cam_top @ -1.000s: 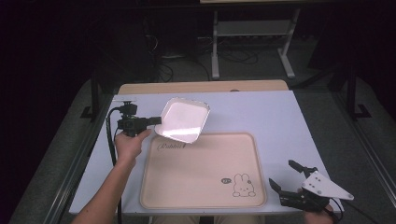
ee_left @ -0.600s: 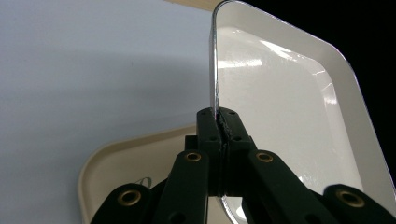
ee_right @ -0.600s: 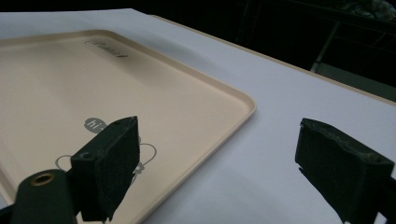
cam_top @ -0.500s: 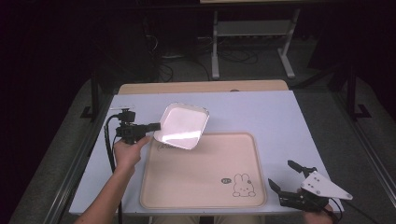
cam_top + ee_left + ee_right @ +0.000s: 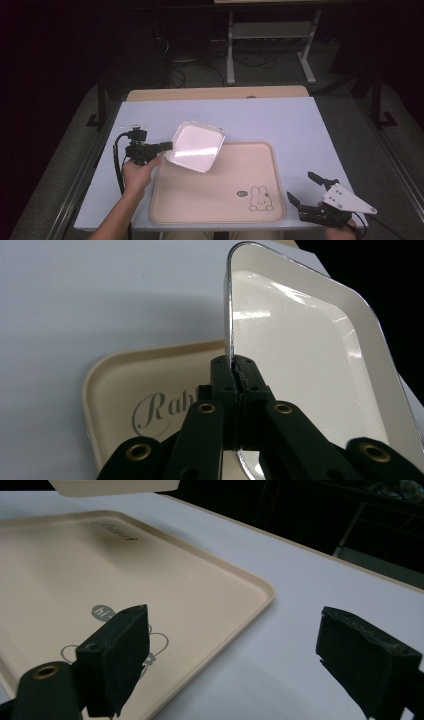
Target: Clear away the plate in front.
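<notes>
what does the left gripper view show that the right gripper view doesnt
Left gripper view: the left gripper shut on the rim of the white dish, seen edge-on, and the script lettering on the beige tray. Right gripper view: the right gripper with jaws wide apart, nothing between them, and the rabbit print. Both: the beige tray on the white table.

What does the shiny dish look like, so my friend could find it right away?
Start at the big beige tray with the rabbit drawing on the table. Above its far left corner, the left gripper pinches the rim of a white square dish. It is glossy, tilted, and lifted up.
</notes>
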Demonstrator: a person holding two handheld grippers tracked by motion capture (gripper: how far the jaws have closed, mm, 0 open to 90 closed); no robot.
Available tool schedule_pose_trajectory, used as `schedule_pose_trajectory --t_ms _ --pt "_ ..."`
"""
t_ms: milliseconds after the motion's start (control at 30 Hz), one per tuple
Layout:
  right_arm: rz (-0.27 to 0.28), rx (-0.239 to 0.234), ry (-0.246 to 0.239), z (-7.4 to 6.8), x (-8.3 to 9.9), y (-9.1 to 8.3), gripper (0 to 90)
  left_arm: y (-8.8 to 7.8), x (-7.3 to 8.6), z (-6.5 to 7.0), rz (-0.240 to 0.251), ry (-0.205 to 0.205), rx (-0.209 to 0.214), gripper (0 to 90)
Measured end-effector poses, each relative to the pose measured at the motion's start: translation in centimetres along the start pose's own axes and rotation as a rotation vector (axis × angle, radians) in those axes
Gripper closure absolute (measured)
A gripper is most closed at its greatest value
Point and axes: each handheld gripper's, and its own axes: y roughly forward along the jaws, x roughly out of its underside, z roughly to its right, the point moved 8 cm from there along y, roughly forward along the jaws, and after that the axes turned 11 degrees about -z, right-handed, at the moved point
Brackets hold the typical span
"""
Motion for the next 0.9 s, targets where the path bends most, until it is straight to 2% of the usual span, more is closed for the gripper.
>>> schedule_pose_trajectory --t_ms 433,533,633,900 --pt "0.0 0.002 -0.001 0.0 0.0 0.0 13.0 1.5 2.4 0.2 -0.023 -0.016 -0.002 88.9" --pt "0.0 0.002 -0.001 0.0 0.0 0.0 13.0 1.7 2.8 0.4 -0.017 -0.014 -0.024 88.9" --pt "-0.001 0.001 -0.002 0.0 0.0 0.0 13.0 2.0 3.2 0.7 -0.023 -0.018 -0.011 88.9" --pt "0.0 0.0 -0.003 -0.1 0.0 0.0 13.0 2.7 4.3 1.1 -0.037 -0.029 -0.014 88.8"
